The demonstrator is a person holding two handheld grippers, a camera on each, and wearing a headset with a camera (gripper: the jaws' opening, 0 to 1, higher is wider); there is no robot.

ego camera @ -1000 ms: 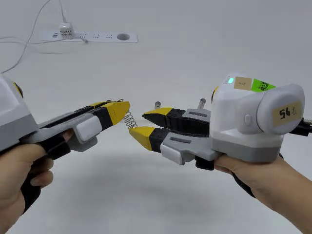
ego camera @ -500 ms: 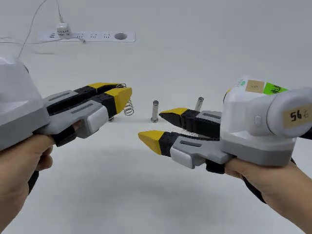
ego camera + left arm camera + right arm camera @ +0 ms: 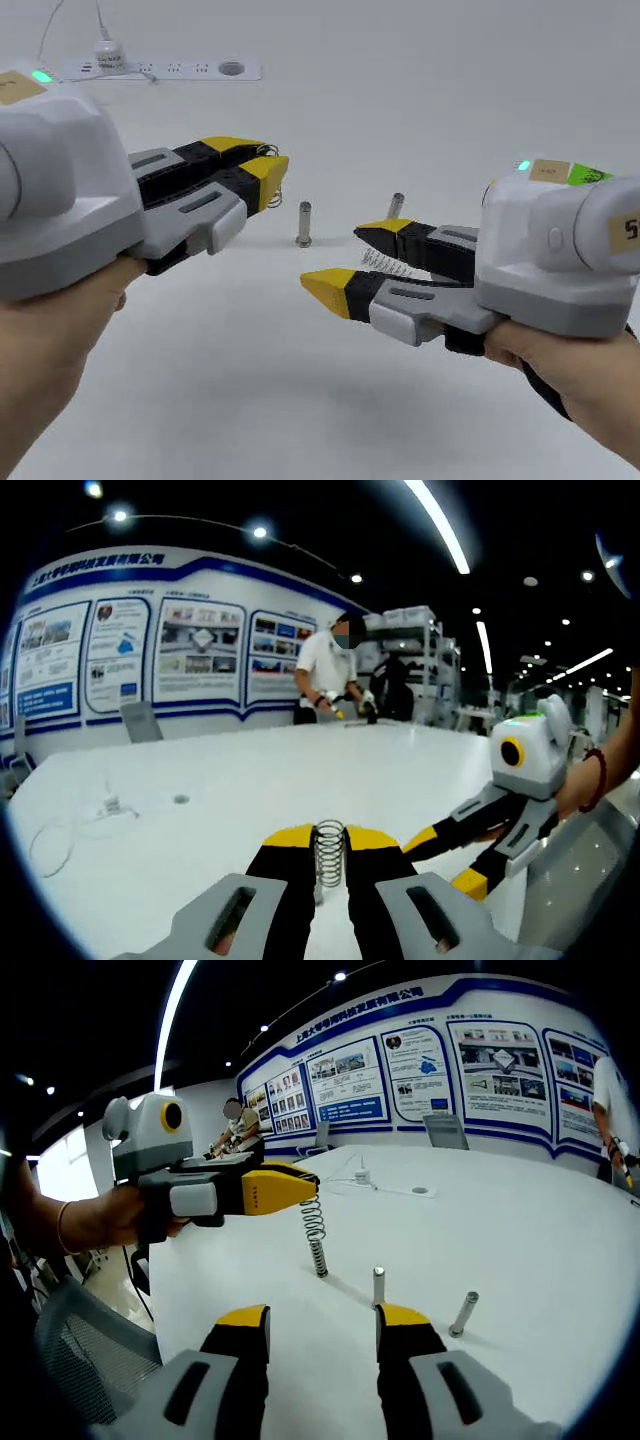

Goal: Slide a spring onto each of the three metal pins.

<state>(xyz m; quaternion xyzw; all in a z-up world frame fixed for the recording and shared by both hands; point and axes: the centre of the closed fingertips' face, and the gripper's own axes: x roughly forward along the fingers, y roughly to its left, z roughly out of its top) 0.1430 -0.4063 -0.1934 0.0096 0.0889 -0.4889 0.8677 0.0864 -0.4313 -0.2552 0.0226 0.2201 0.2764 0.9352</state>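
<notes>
white workbench [image 3: 250,390] with pins [image 3: 304,222], left hand-held gripper [image 3: 266,158] tight on a spring [image 3: 329,855], right hand-held gripper [image 3: 334,255] wide

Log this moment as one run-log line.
left tool: shut on spring | spring: lower end at one pin | right tool: open, empty | other two pins: bare, upright

On a white table [image 3: 450,100], toward its far edge, a white power strip [image 3: 150,71] with a plug [image 3: 106,52] and thin cable [image 3: 100,20]. Beyond, wall posters [image 3: 120,650], a grey chair [image 3: 140,720], a standing person [image 3: 325,675], and possibly shelves [image 3: 415,660], too blurred to confirm.
</notes>
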